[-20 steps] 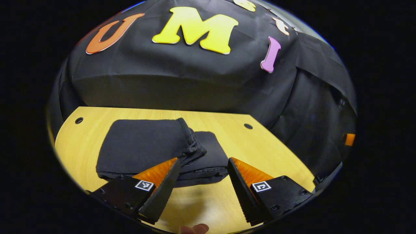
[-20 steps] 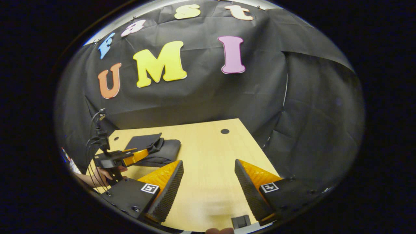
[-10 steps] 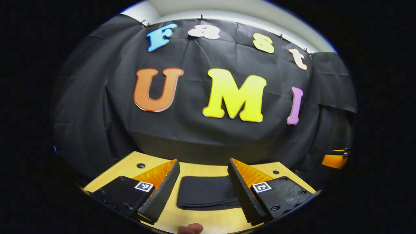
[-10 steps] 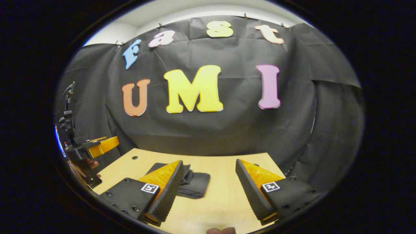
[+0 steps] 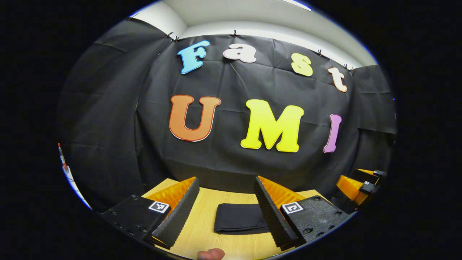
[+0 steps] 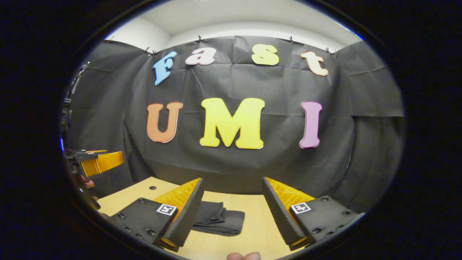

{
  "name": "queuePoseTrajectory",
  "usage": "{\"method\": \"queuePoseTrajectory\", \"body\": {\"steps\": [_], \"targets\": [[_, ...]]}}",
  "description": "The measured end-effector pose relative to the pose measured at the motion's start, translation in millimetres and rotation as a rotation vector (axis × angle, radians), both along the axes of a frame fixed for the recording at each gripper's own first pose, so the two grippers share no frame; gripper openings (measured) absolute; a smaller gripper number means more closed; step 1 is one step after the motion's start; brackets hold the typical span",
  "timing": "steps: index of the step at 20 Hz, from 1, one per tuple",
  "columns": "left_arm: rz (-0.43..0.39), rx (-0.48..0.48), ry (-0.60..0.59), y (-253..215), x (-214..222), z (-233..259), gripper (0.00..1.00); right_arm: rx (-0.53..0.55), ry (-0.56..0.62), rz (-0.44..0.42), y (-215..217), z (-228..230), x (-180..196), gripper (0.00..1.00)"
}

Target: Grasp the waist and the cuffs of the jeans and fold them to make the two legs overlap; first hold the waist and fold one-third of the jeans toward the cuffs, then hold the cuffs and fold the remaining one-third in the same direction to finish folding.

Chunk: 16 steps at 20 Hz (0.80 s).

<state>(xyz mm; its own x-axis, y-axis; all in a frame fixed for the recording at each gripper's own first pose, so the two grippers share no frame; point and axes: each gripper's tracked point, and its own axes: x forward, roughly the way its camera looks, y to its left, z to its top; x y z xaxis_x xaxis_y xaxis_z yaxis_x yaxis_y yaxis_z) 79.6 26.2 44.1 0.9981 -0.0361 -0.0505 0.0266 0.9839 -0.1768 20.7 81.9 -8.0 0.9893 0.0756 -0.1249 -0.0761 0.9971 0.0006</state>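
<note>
I see my left gripper [image 5: 225,196] and my right gripper [image 6: 232,196] both spread wide, holding and touching nothing, raised above the wooden table [image 5: 202,231] where the dark jeans [image 5: 240,218] lie folded in a flat bundle, black cloth wall [image 6: 234,166] behind.
</note>
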Motion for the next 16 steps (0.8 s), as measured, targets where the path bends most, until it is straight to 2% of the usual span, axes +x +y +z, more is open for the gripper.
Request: {"method": "queuePoseTrajectory", "body": {"steps": [2,5,6,7,9,12,13,14,16], "targets": [[0.005,0.037,-0.002,3,-4,-7,0.98,0.011,0.017,0.002,3,-6,-9,0.99],[-0.005,0.039,0.0,-1,-10,-13,0.98,0.009,0.03,-0.029,-2,-15,-12,0.99],[-0.012,0.038,0.008,-3,-10,-18,0.98,0.008,0.033,-0.038,-4,-16,-12,0.94],[-0.02,0.037,0.014,-6,-9,-21,0.98,0.011,0.033,-0.045,-4,-17,-11,0.99],[-0.036,0.037,0.018,-10,-10,-22,1.0,0.009,0.028,-0.058,-6,-14,-12,0.99],[-0.051,0.036,0.008,-13,-6,-20,0.98,-0.001,0.019,-0.07,-7,-12,-12,0.98],[-0.055,0.038,0.008,-15,-5,-21,1.0,-0.004,0.02,-0.071,-7,-14,-13,0.94],[-0.057,0.04,0.01,-15,-4,-21,1.0,-0.006,0.023,-0.075,-7,-14,-14,0.99],[-0.062,0.035,0.01,-17,-4,-21,1.0,-0.007,0.028,-0.08,-8,-16,-15,0.99]]}}
